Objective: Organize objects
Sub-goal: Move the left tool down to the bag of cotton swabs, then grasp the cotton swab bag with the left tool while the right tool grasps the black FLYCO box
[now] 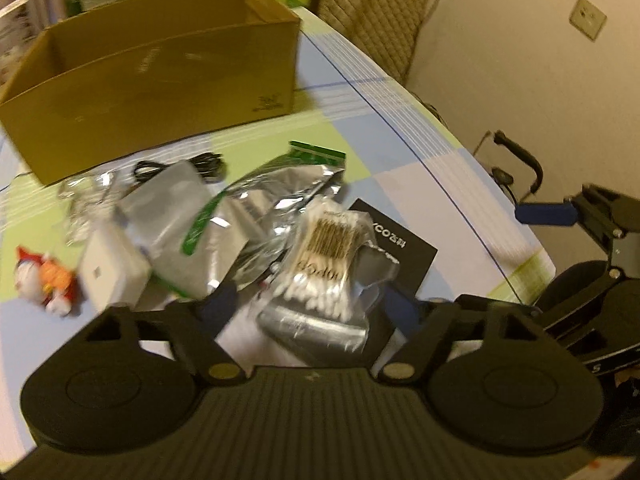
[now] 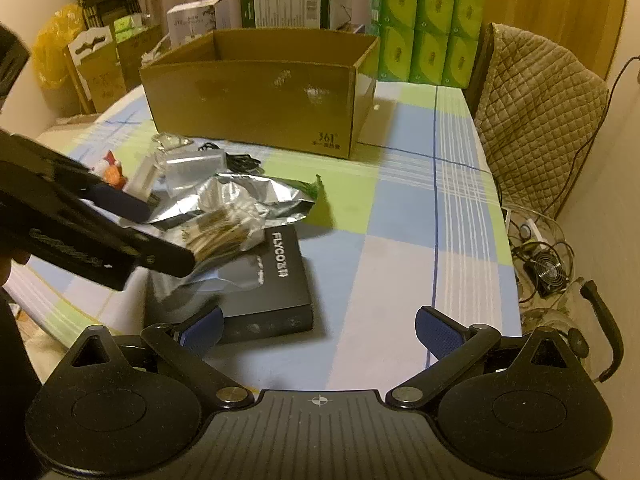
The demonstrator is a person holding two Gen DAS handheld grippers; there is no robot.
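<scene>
Pack of cotton swabs (image 1: 324, 256) at lower centre of the left wrist view: clear wrapper, white tips at both ends, tan sticks in the middle, lying atop a crinkled silver bag with a green strip (image 1: 256, 204) and partly over a black FLYCO box (image 1: 404, 248). Left tool (image 1: 312, 308) low over this pile, blue pads spread to either side of the swab pack, not visibly pressing it; whether touching cannot be told through the blur. Same pack (image 2: 224, 232) at centre left in the right wrist view, partly hidden behind the left tool's black arm. Right tool (image 2: 318, 330) with fingers wide apart, nothing between them, left pad (image 2: 202, 330) just at the near corner of the black box (image 2: 276, 280).

Left of the pile: small white box (image 1: 114, 268), red-and-orange toy figure (image 1: 48, 280), grey pouch (image 1: 172, 200), black cable (image 1: 200, 166), crumpled clear wrapping (image 1: 84, 196).

Open cardboard box (image 2: 260, 92) at upper centre, upright on the table; the interior that shows looks bare, floor hidden.

Table (image 2: 400, 208) covered with a blue, green and white checked cloth. Stack of green packages (image 2: 428, 28) behind the cardboard box, quilted chair back (image 2: 536, 120) at right, curtains along the top, cables and a small fan on the floor at far right.
</scene>
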